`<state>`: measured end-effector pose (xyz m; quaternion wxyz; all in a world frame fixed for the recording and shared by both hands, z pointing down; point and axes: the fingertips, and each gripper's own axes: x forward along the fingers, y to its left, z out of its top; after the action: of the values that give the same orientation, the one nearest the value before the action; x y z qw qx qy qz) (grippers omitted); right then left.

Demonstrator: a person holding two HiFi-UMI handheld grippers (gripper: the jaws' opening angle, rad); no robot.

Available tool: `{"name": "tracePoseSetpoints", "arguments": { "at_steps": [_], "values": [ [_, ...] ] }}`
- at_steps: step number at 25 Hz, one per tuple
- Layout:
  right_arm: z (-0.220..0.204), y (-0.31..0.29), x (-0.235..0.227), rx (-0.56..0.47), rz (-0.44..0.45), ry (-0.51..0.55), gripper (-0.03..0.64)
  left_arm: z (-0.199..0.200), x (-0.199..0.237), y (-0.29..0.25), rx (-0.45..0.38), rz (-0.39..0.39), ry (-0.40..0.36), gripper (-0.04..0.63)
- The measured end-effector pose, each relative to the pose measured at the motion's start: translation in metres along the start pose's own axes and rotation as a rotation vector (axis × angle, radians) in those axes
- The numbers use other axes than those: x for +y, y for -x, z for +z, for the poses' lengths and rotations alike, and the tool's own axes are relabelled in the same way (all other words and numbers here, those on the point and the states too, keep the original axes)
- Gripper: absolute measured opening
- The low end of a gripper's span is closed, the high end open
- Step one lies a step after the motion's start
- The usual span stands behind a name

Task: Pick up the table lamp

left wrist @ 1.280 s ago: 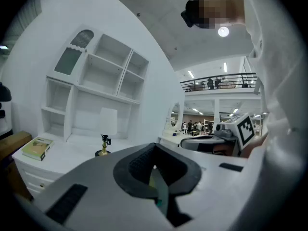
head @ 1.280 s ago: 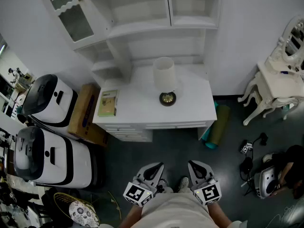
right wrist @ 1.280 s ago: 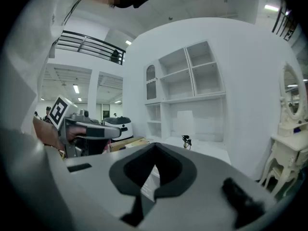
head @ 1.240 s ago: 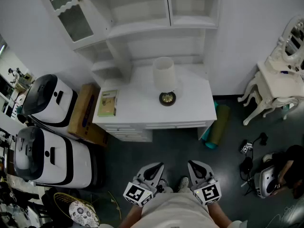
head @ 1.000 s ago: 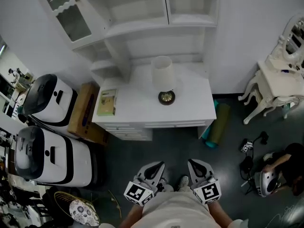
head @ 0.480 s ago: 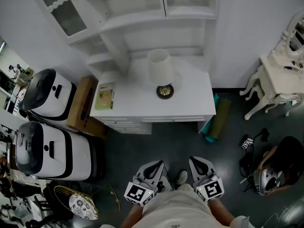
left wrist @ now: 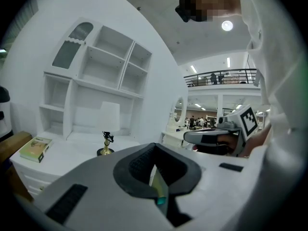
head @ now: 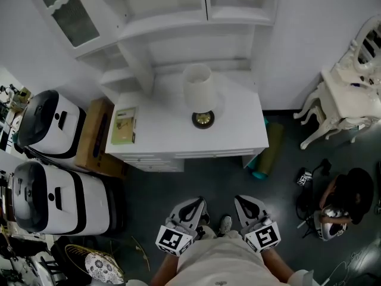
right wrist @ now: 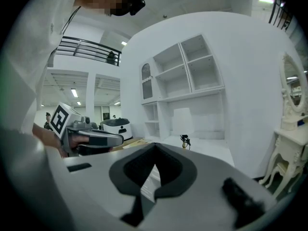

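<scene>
The white worktop (head: 238,133) is carrying two things, well apart from each other. The table lamp (head: 200,97) is standing upright near its middle, its round dark base resting flat on the surface. A green book (head: 123,126) is lying flat along the left edge, toward the front-left corner.

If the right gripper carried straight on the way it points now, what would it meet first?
Probably the white desk, near its front edge. Only open floor shows before it. The right gripper, jaws shut, aims slightly left of the table lamp, though depth is hard to judge.
</scene>
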<state>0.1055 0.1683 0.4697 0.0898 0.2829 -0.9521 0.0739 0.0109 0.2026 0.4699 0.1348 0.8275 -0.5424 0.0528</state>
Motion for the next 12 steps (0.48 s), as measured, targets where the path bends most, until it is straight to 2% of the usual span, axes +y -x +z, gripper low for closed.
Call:
{"name": "tracePoseSetpoints", "arguments": {
  "at_steps": [6, 12],
  "values": [
    [0.023, -0.046, -0.001, -0.013, -0.041, 0.026, 0.012, 0.013, 0.048, -0.019, 0.005, -0.028, -0.067, 0.008],
    [0.036, -0.091, -0.002, -0.014, -0.088, 0.040, 0.012, 0.029, 0.098, -0.028, -0.012, -0.068, -0.081, 0.008]
  ]
}}
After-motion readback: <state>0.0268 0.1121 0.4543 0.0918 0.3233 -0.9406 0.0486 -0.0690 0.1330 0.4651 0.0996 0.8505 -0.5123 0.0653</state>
